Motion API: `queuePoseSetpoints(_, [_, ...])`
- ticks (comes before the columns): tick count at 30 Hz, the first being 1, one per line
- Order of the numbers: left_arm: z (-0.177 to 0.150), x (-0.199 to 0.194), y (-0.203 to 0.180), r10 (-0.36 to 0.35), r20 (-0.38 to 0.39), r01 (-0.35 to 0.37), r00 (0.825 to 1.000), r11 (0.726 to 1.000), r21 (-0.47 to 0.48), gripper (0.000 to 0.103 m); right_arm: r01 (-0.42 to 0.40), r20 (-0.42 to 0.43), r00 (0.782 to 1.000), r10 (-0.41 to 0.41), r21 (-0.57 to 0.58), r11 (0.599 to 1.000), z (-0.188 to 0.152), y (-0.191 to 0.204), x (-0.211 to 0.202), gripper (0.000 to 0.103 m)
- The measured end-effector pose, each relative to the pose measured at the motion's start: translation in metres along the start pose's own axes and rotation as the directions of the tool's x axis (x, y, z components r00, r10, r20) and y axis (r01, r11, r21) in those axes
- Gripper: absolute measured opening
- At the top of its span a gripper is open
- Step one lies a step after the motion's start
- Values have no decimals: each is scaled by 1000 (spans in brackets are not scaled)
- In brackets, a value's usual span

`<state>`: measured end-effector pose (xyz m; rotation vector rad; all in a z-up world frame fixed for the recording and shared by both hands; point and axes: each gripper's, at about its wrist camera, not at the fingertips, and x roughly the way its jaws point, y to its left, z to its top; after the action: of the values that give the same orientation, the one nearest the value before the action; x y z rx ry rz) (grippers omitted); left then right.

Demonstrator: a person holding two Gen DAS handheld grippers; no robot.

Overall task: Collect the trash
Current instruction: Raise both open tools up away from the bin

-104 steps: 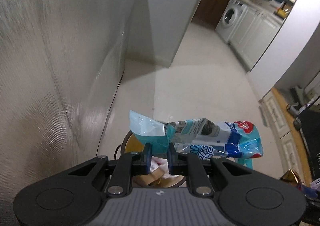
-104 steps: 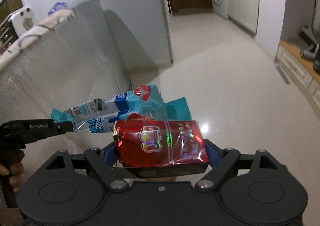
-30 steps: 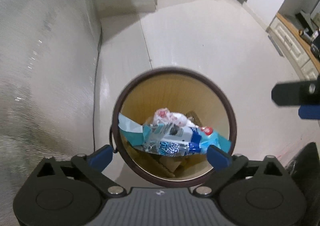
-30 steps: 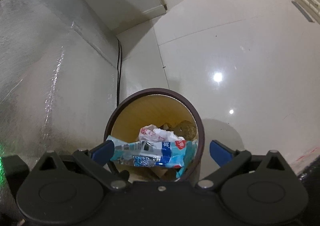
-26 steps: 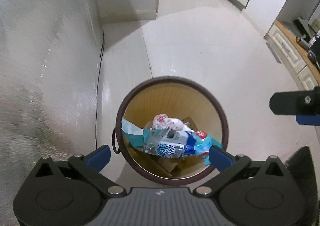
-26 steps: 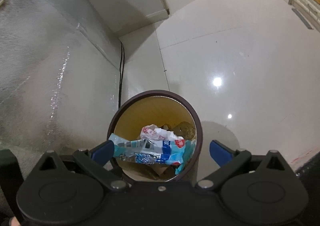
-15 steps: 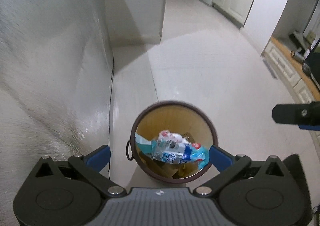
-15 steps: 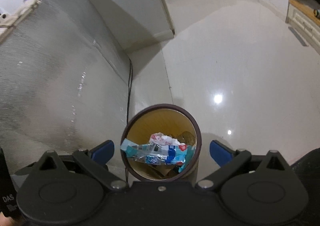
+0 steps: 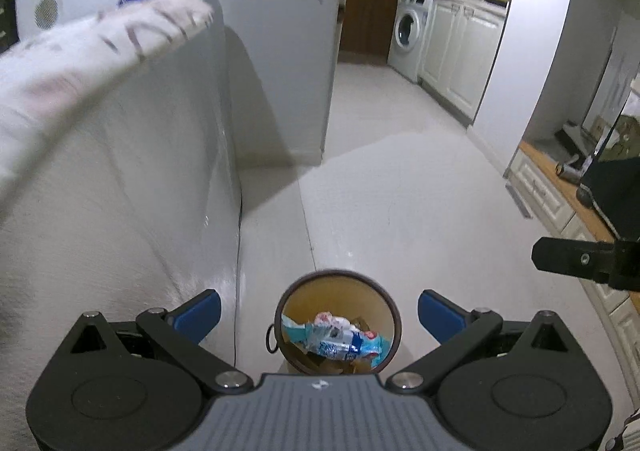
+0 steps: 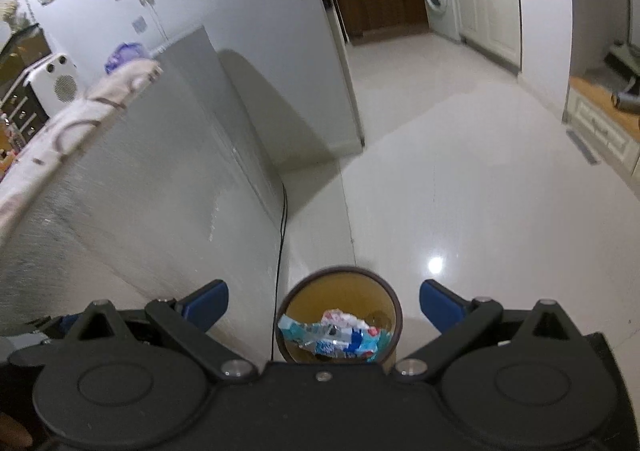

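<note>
Both tools hang spread wide and empty, left tool [image 9: 319, 310] and right tool [image 10: 323, 303], above the round bin [image 9: 390, 305] at lower centre, where the blue wrapper [image 9: 335, 347] lies: light, crinkly, slippery film, probably best pinched at a flat end.

A round bin [image 9: 394, 315] with a dark brown rim and yellowish inner wall is standing upright on the pale floor, just beside a grey panel. Inside, a crumpled blue-and-white wrapper [image 9: 336, 345] is lying across the top of the rubbish, with a white-and-red scrap [image 9: 332, 320] (print unreadable) sitting just behind it.
</note>
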<state>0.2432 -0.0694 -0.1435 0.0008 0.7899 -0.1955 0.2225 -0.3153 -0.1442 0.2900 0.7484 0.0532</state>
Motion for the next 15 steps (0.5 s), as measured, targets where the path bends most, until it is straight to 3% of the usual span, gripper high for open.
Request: queuePoseSetpoints(15, [15, -138, 4, 4, 141, -6, 990, 1000, 16, 103, 16, 167, 986, -1, -89, 996, 6, 50, -126, 103])
